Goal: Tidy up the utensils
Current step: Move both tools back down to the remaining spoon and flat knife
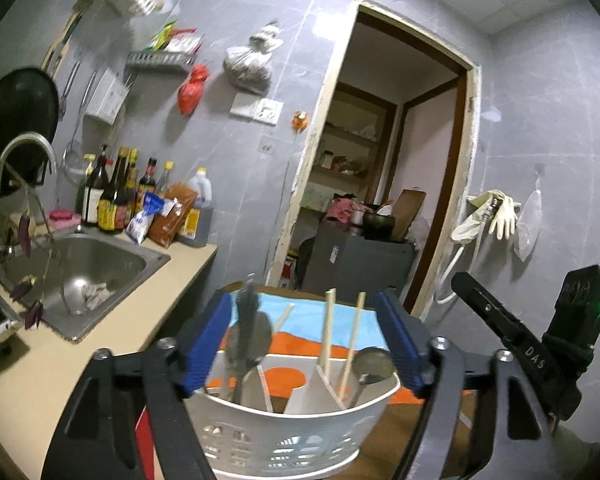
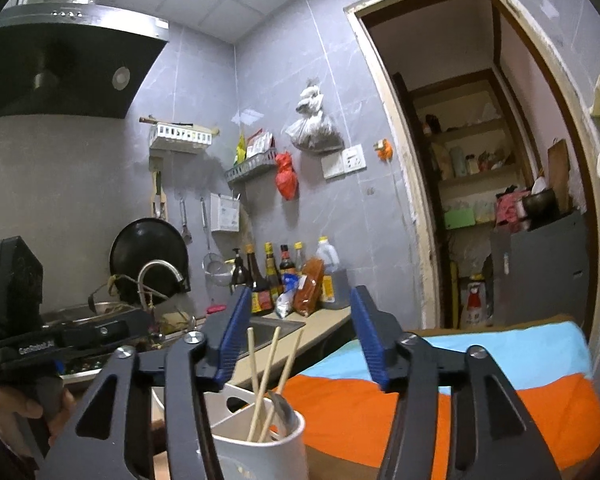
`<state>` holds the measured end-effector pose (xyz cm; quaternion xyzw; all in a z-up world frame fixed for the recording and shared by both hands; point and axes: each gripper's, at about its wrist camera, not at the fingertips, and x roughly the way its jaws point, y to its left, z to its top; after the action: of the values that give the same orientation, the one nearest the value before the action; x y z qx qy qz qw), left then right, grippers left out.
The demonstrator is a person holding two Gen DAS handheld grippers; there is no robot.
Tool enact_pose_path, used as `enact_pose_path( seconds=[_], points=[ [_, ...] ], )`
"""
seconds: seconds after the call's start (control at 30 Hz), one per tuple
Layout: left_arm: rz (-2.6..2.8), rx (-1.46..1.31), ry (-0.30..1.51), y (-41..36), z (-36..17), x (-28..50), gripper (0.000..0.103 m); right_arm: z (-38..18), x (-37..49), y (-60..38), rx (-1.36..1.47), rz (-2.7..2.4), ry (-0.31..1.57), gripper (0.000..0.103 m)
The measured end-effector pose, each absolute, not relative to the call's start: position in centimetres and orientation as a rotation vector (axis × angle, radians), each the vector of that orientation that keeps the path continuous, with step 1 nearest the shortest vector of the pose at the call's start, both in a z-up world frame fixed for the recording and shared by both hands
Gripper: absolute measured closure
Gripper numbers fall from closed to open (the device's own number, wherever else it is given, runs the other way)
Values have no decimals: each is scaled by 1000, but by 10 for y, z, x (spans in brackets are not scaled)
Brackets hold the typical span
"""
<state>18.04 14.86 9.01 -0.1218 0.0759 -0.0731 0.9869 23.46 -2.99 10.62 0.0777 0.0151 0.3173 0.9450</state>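
Both grippers [image 1: 306,344] [image 2: 300,338] open w/ fingers over caddy [image 1: 284,432].

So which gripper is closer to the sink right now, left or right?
Left. The left gripper hangs open over the white utensil caddy, with the sink just off to its side. The right gripper is open on the caddy's far side, farther from the sink.

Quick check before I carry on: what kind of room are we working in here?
A small home kitchen, most likely. A steel sink with a curved faucet sits in the counter, sauce bottles line the tiled wall, and a range hood hangs above. A white utensil caddy sits in front.
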Motion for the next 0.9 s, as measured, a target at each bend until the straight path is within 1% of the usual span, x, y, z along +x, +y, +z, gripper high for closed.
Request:
enact_pose_path(
  seconds=[0.03, 0.1, 0.13, 0.2, 0.27, 0.37, 0.4, 0.43, 0.73, 0.9],
  points=[
    [-147, -229, 145, 142, 92, 179, 24, 108, 232, -36, 158, 643, 29, 44],
    [-157, -207, 135, 132, 94, 176, 15, 112, 226, -47, 156, 632, 28, 39],
    [-162, -195, 132, 126, 95, 174, 13, 113, 224, -52, 153, 625, 26, 33],
    [-168, -174, 128, 117, 96, 173, 9, 115, 216, -64, 145, 609, 17, 25],
    [-177, -151, 126, 105, 96, 172, 8, 117, 210, -75, 135, 595, 15, 21],
    [-197, -127, 125, 90, 94, 172, 7, 118, 200, -93, 128, 572, 19, 11],
    [-203, -124, 125, 86, 94, 172, 7, 119, 197, -99, 128, 561, 19, 4],
    [-211, -119, 125, 81, 93, 172, 7, 119, 193, -105, 127, 552, 17, 0],
    [-304, -83, 169, 38, 76, 178, 6, 116, 172, -156, 94, 444, 39, 0],
    [-365, -67, 232, 12, 59, 187, 6, 101, 171, -181, 76, 369, 99, 0]
  ],
)
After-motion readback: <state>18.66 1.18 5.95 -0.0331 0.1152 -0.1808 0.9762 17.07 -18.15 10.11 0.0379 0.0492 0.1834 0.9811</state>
